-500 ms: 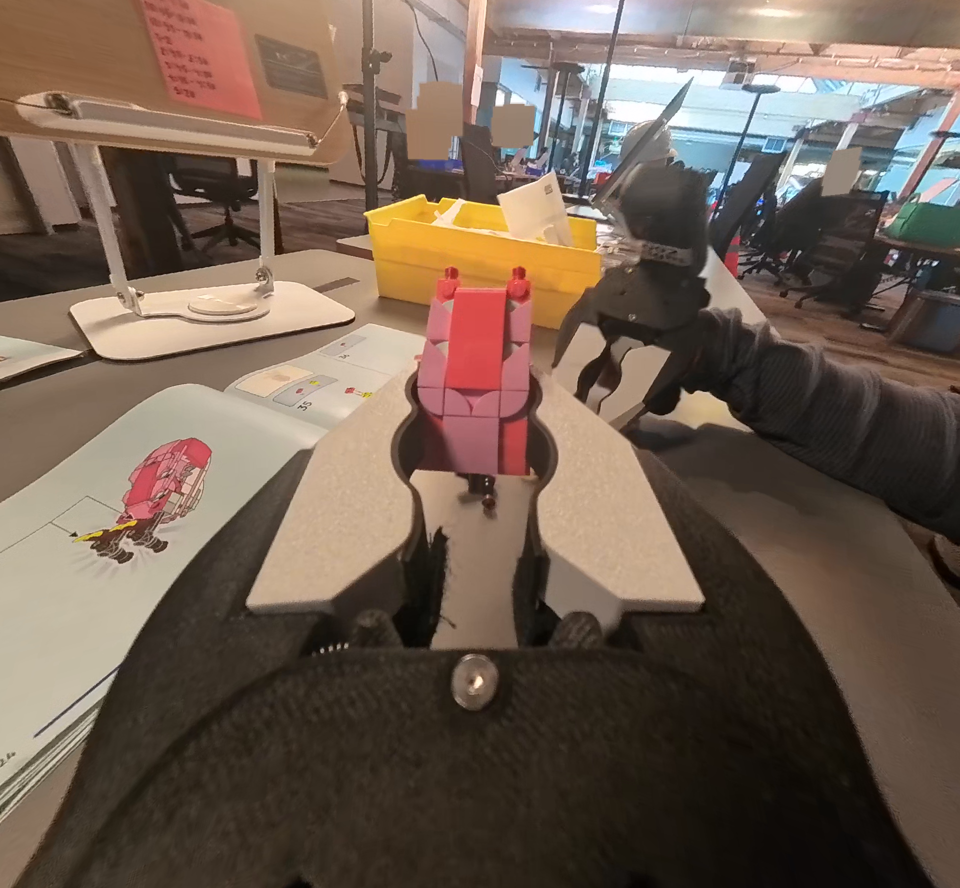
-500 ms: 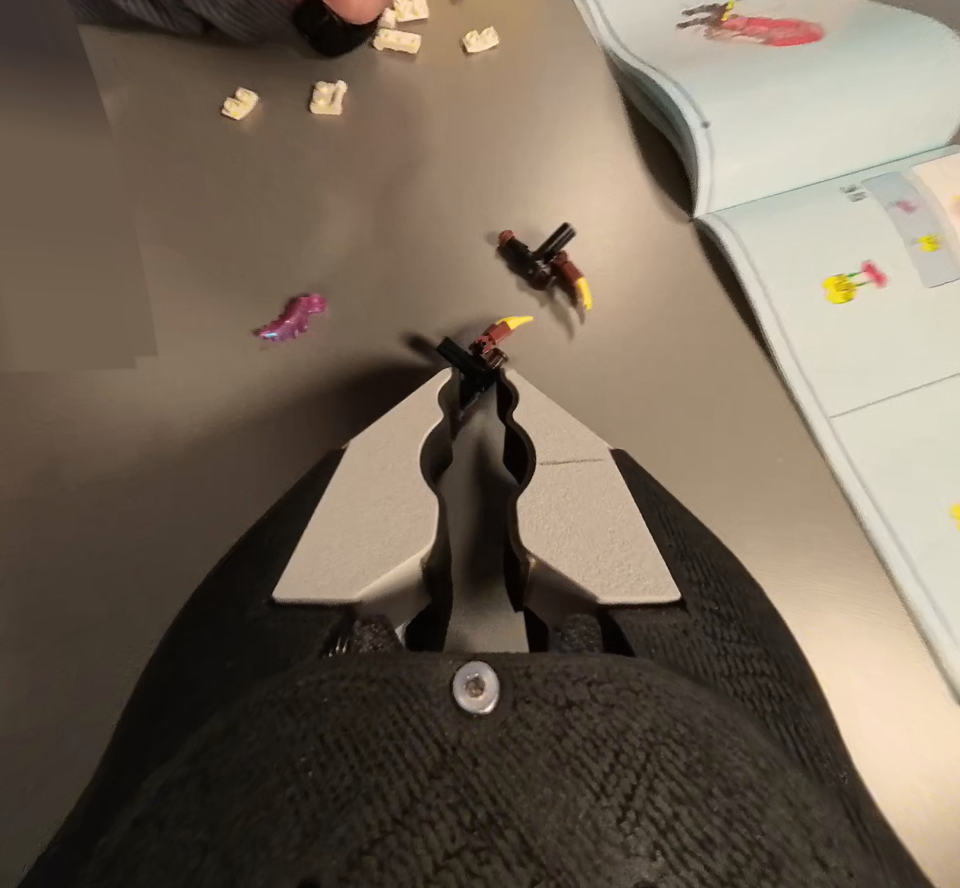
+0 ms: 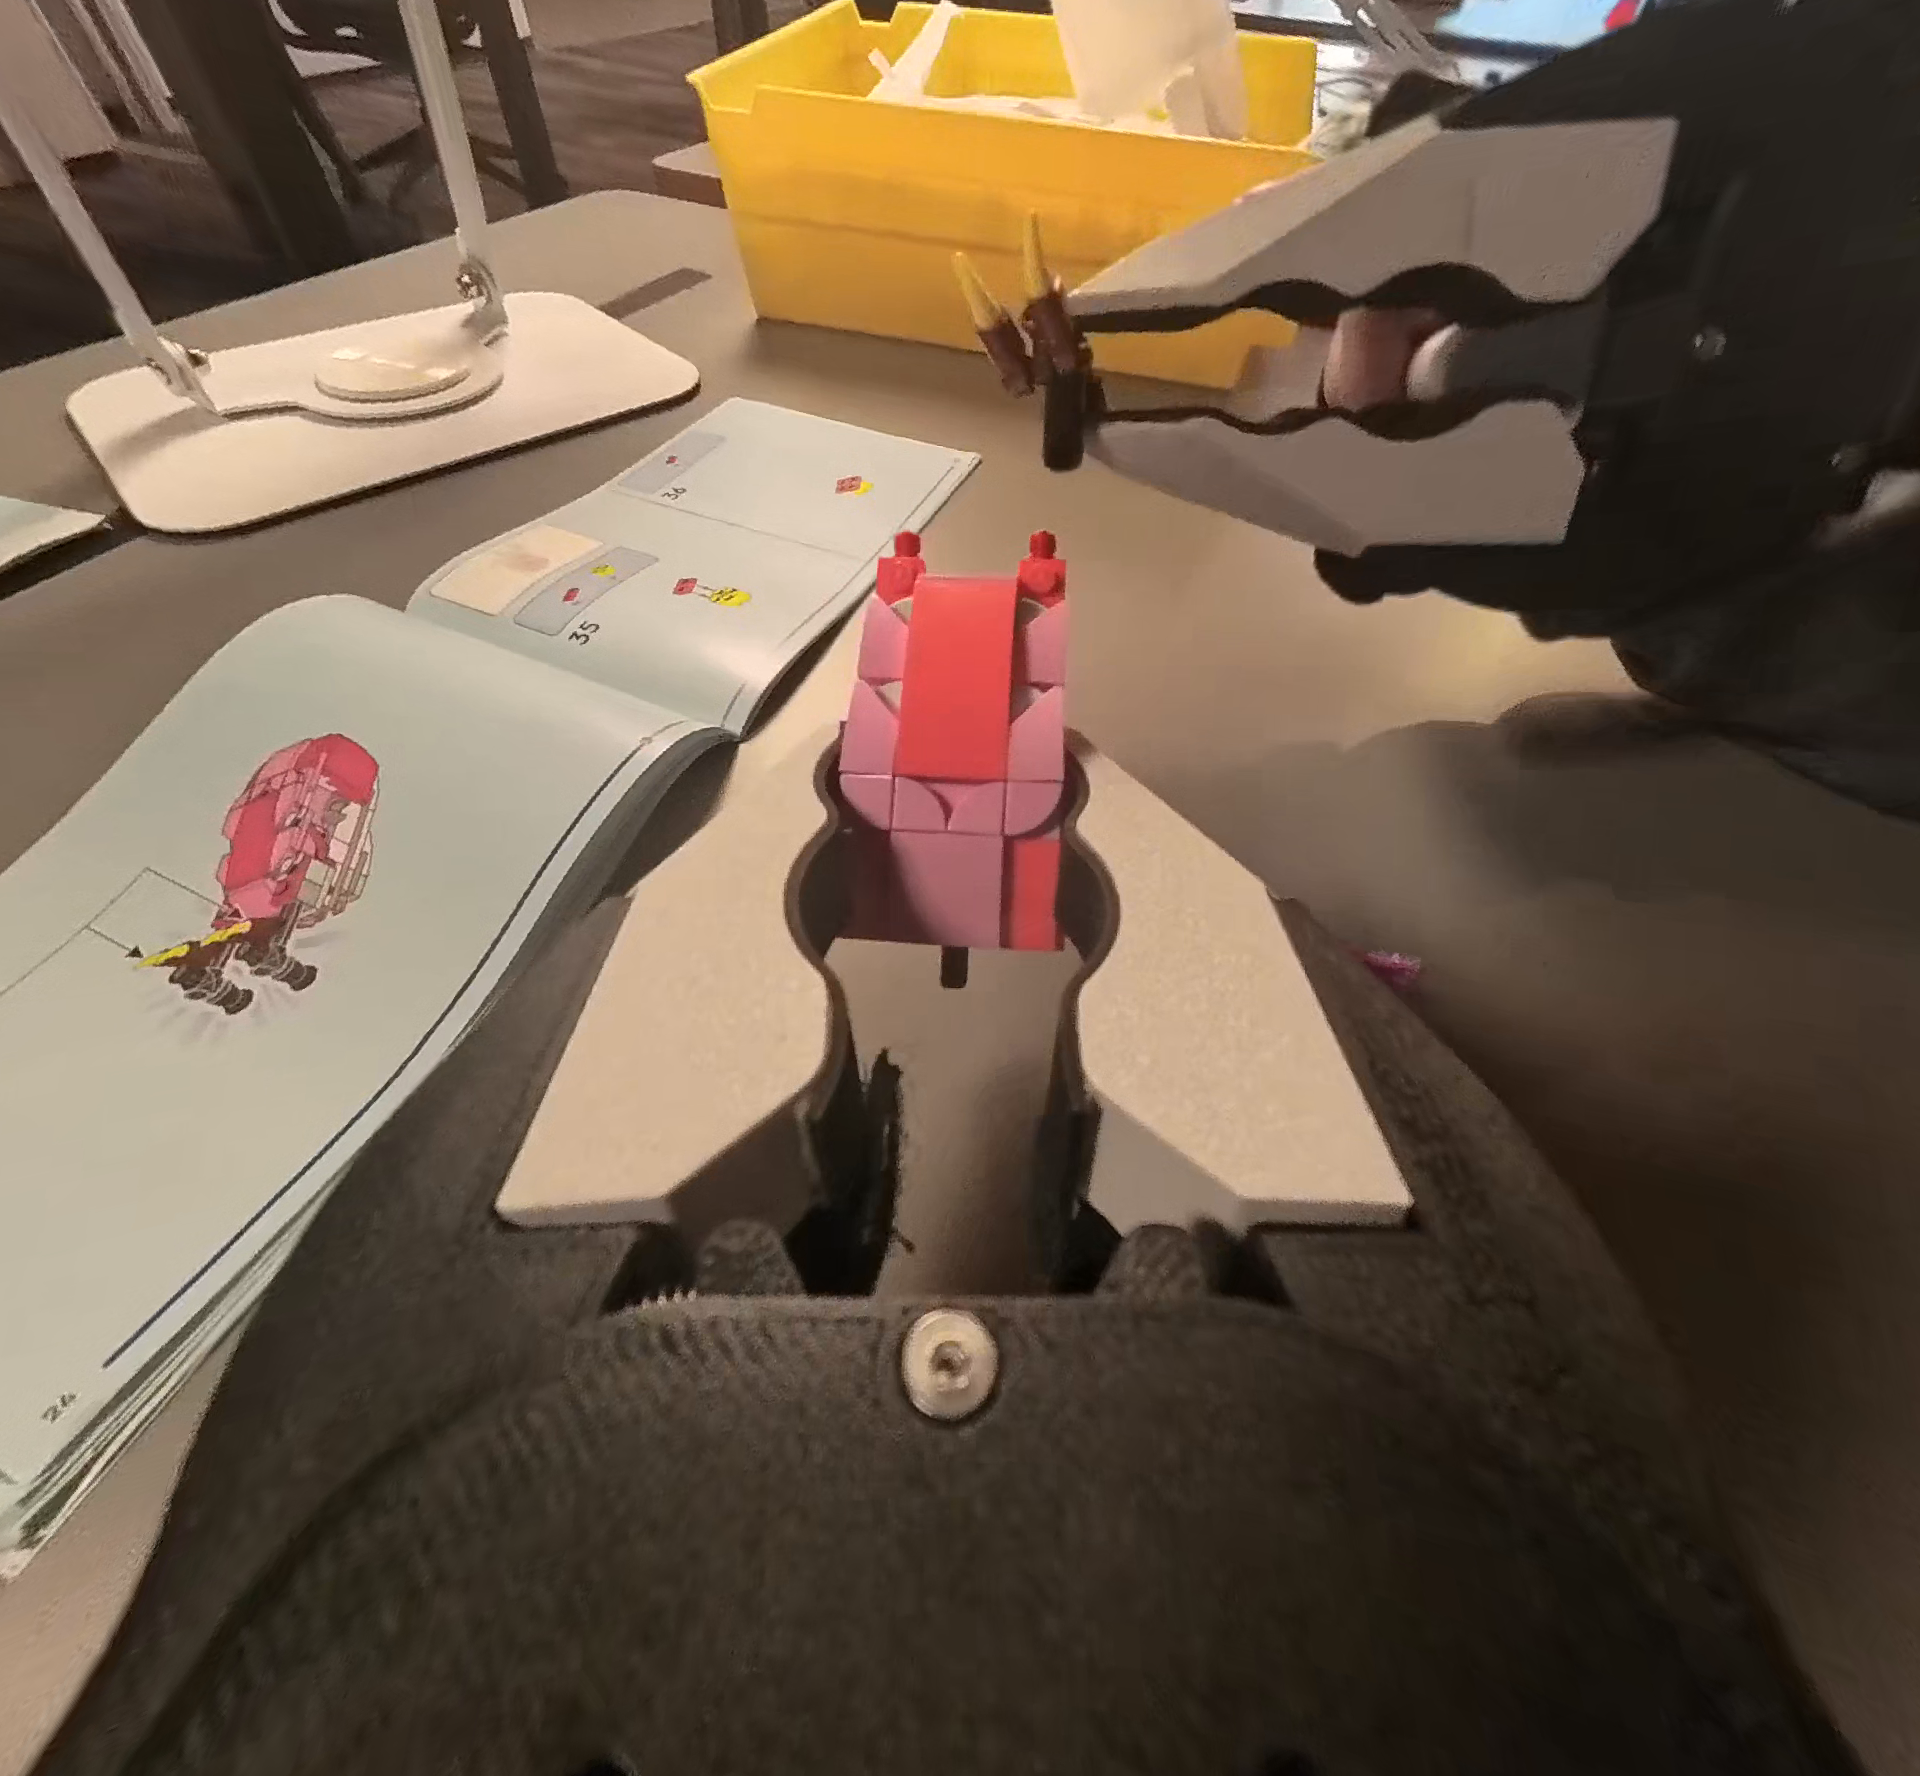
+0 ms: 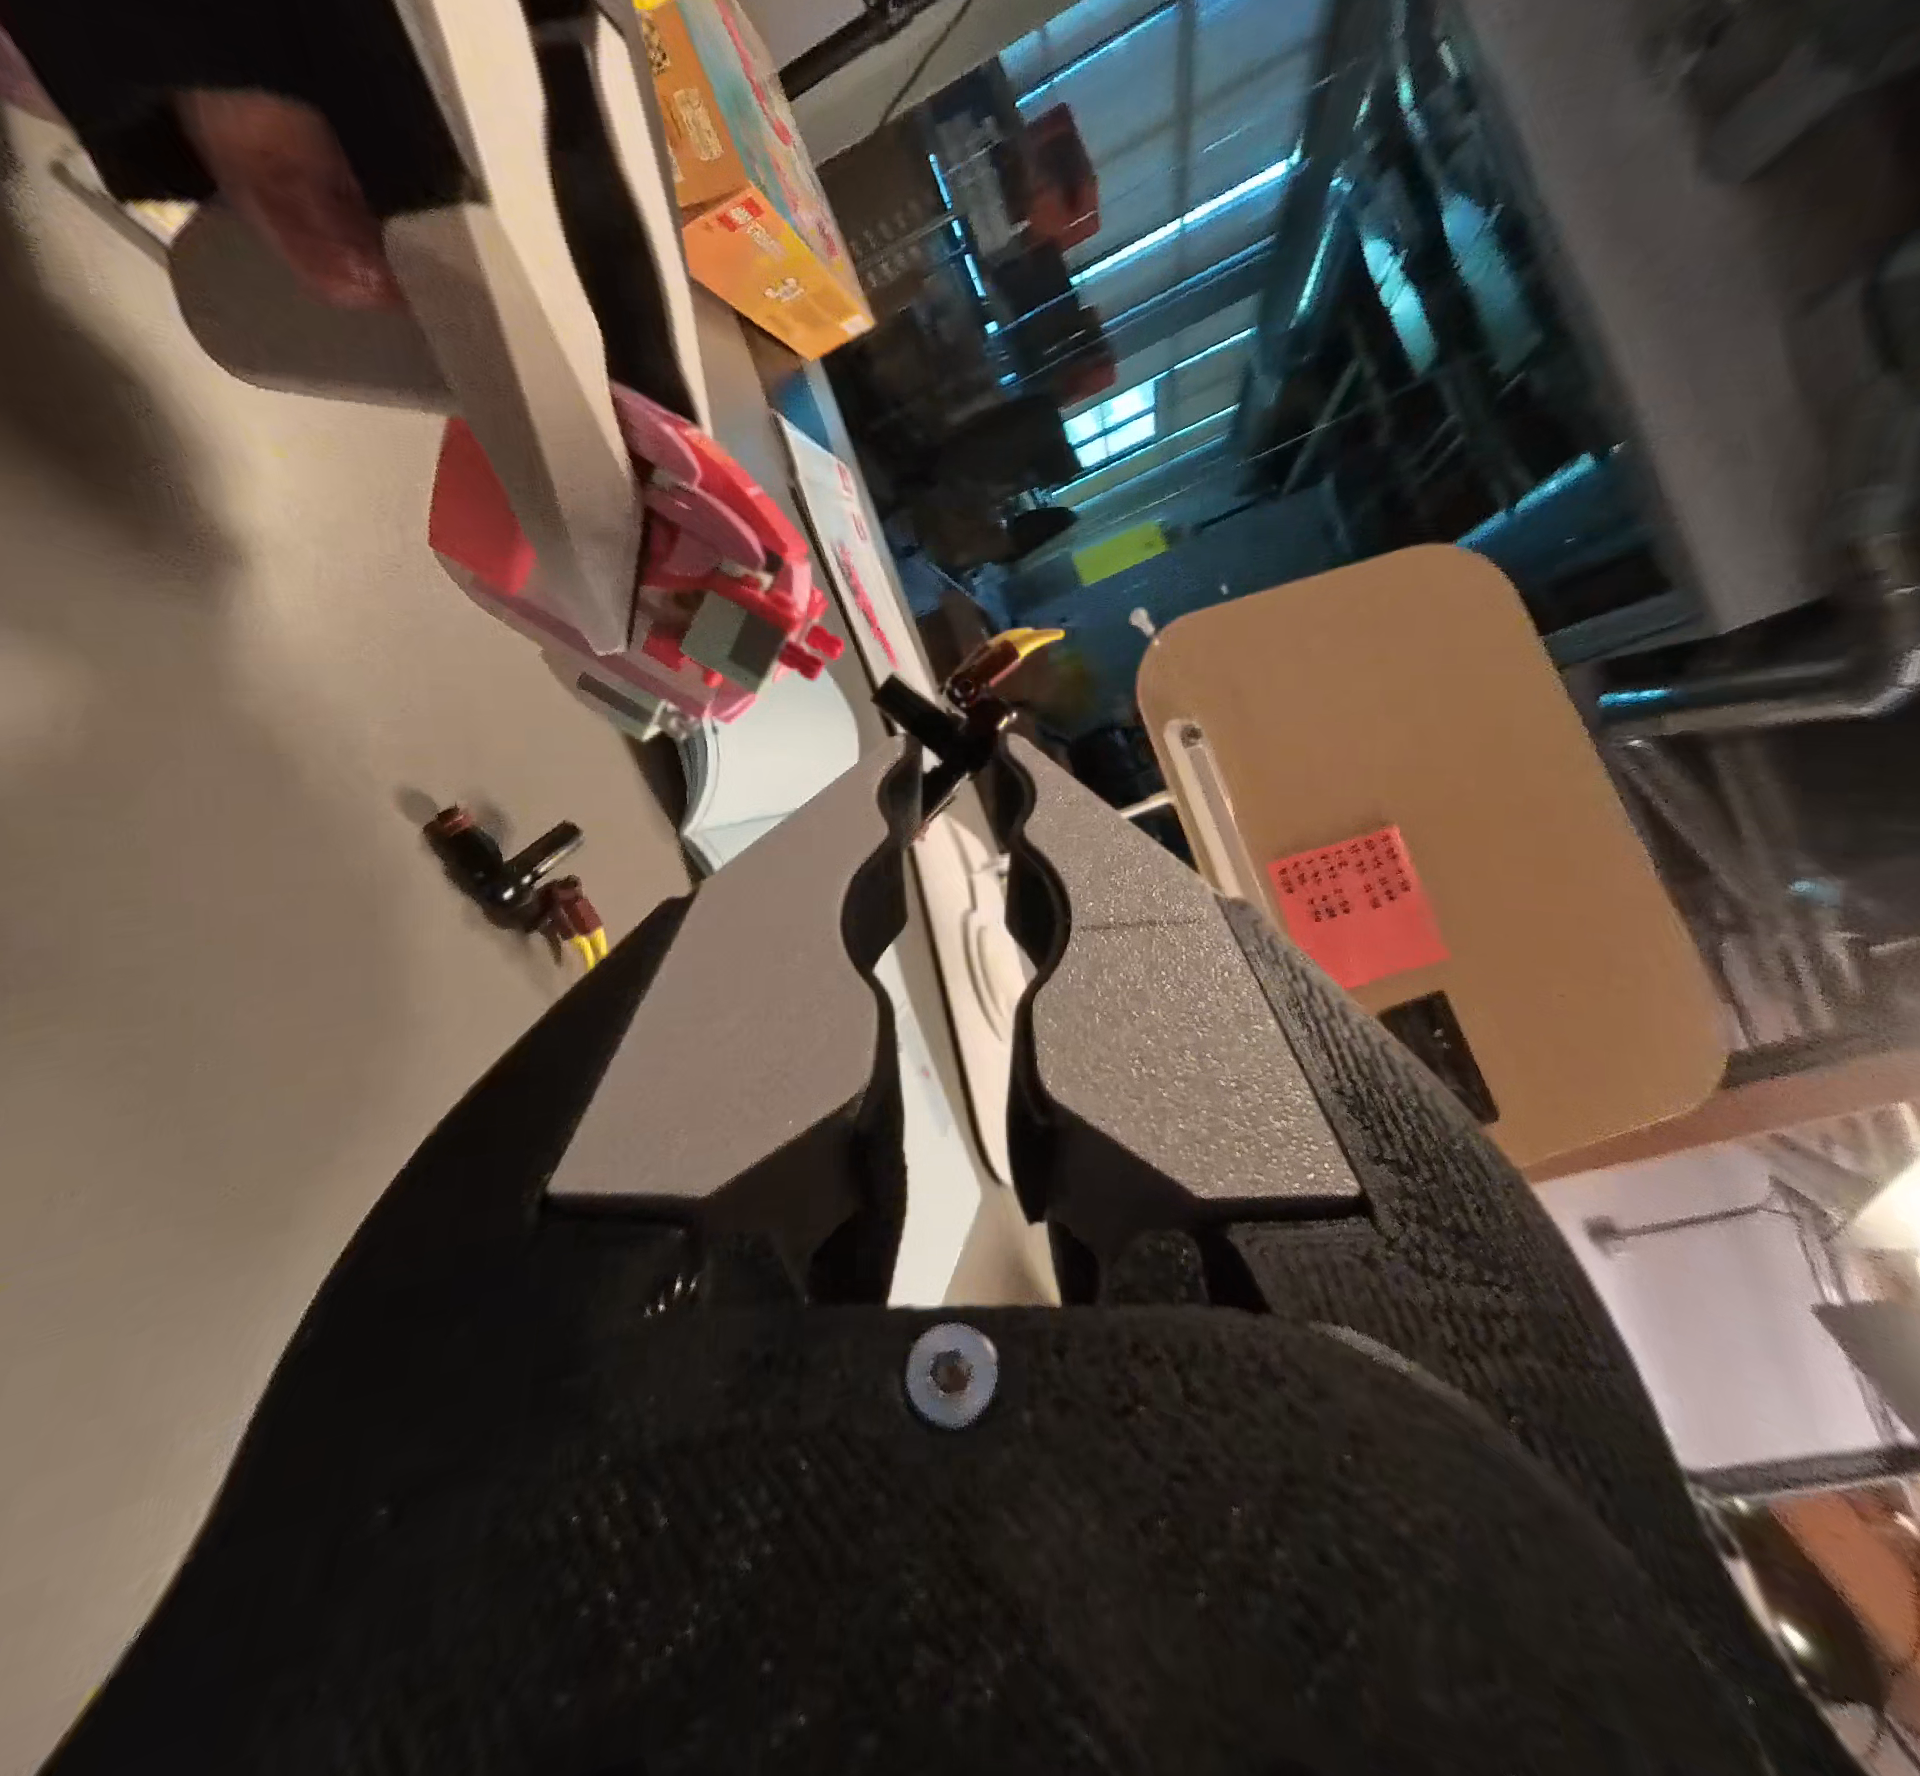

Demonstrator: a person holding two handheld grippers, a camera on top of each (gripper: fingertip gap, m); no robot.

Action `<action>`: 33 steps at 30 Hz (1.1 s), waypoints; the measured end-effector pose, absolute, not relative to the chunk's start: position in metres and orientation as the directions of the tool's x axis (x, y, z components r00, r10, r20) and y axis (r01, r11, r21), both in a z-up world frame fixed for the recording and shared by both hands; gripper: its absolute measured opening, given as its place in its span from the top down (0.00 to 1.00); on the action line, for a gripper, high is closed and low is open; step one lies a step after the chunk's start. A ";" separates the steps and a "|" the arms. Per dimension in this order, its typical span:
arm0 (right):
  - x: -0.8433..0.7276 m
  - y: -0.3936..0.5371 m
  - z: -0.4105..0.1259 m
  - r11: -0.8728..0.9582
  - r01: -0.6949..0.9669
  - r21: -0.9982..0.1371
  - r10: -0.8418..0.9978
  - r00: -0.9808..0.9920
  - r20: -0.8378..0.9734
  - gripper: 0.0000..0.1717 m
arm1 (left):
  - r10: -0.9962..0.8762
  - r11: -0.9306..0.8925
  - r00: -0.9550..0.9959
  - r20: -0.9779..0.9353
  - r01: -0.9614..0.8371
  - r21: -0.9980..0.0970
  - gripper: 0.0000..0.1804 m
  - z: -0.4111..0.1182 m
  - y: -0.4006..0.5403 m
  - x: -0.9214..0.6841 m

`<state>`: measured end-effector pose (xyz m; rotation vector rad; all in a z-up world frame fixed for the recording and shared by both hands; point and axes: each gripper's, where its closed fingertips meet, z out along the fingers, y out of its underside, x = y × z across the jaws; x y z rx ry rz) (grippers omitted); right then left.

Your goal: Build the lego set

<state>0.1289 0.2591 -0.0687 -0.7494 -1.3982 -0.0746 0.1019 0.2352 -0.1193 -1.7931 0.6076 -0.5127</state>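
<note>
Grey tabletop [image 3: 1351, 687] stretches through a wide workshop with desks and chairs far behind. From the left wrist view, the left gripper [image 3: 951, 791] has its two pale fingers closed against the sides of a pink and red brick model [image 3: 951, 770], which stands upright between them with two small red studs at its top. Left of it lies an open instruction booklet [image 3: 364, 791] with light blue pages, and beyond that the white base of a lamp stand [image 3: 395, 386]. A yellow bin [image 3: 935, 199] holding white papers sits at the far edge of the table. The right gripper [image 3: 1081, 376] comes in from the right, held above the table, its tips pinched on a small black and brown claw piece [image 3: 1039, 334] with two yellow points; a grey sleeve [image 3: 1766, 479] is behind it.

From the right wrist view, tilted steeply, the right gripper [image 4: 956, 760] is nearly closed, its tips clamped on the black bar of the claw piece [image 4: 971, 698], whose yellow tip juts past them. Up and left, the left gripper [image 4: 582, 521] grips the pink and red brick model [image 4: 727, 583]. A second claw piece [image 4: 520, 879] lies on the table, well apart from both grippers. A tan board [image 4: 1455, 791] bearing a pink note fills the right side.
</note>
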 end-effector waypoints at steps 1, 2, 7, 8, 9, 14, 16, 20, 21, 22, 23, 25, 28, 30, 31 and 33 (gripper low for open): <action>0.126 0.257 -0.069 0.776 0.467 -0.424 0.366 0.214 0.906 0.94 | -0.630 -0.253 0.775 0.053 -0.140 -0.957 0.81 -0.119 0.236 0.101; 0.125 0.256 -0.069 0.779 0.464 -0.421 0.361 0.216 0.907 0.94 | -0.627 -0.258 0.777 0.061 -0.133 -0.957 0.81 -0.119 0.236 0.100; 0.120 0.255 -0.077 0.789 0.486 -0.375 0.328 0.181 0.927 0.94 | -0.621 -0.259 0.781 0.069 -0.121 -0.958 0.81 -0.118 0.237 0.099; 0.120 0.256 -0.078 0.789 0.491 -0.369 0.323 0.180 0.929 0.94 | -0.624 -0.258 0.778 0.068 -0.123 -0.958 0.81 -0.118 0.236 0.099; 0.119 0.256 -0.079 0.786 0.493 -0.373 0.326 0.183 0.928 0.94 | -0.625 -0.258 0.778 0.066 -0.126 -0.958 0.81 -0.118 0.236 0.099; 0.119 0.256 -0.079 0.785 0.486 -0.384 0.334 0.191 0.923 0.94 | -0.623 -0.255 0.780 0.055 -0.136 -0.957 0.81 -0.119 0.236 0.099; 0.119 0.255 -0.078 0.792 0.476 -0.382 0.328 0.196 0.924 0.94 | -0.625 -0.256 0.779 0.057 -0.135 -0.957 0.81 -0.119 0.236 0.100; 0.119 0.254 -0.078 0.806 0.472 -0.358 0.301 0.195 0.934 0.94 | -0.631 -0.263 0.773 0.065 -0.133 -0.956 0.81 -0.119 0.236 0.100; 0.119 0.254 -0.078 0.810 0.472 -0.348 0.290 0.193 0.937 0.94 | -0.632 -0.265 0.772 0.067 -0.133 -0.955 0.81 -0.120 0.236 0.100; 0.120 0.254 -0.078 0.815 0.471 -0.337 0.279 0.191 0.941 0.94 | -0.634 -0.267 0.771 0.069 -0.134 -0.954 0.81 -0.120 0.235 0.100; 0.120 0.253 -0.077 0.819 0.469 -0.329 0.270 0.190 0.944 0.94 | -0.635 -0.269 0.769 0.072 -0.133 -0.954 0.81 -0.120 0.235 0.101; 0.120 0.253 -0.078 0.821 0.464 -0.334 0.275 0.192 0.942 0.94 | -0.639 -0.274 0.765 0.079 -0.130 -0.953 0.81 -0.120 0.235 0.101; 0.120 0.253 -0.078 0.818 0.451 -0.357 0.300 0.196 0.934 0.94 | -0.643 -0.284 0.760 0.094 -0.122 -0.951 0.82 -0.121 0.235 0.101; 0.120 0.253 -0.079 0.817 0.446 -0.365 0.308 0.196 0.931 0.94 | -0.646 -0.285 0.758 0.096 -0.123 -0.950 0.81 -0.121 0.234 0.101; 0.120 0.253 -0.079 0.817 0.446 -0.366 0.309 0.196 0.930 0.94 | -0.647 -0.285 0.756 0.096 -0.123 -0.951 0.81 -0.121 0.234 0.102; 0.120 0.253 -0.078 0.818 0.441 -0.369 0.311 0.200 0.929 0.94 | -0.667 -0.267 0.739 0.092 -0.122 -0.956 0.82 -0.119 0.232 0.104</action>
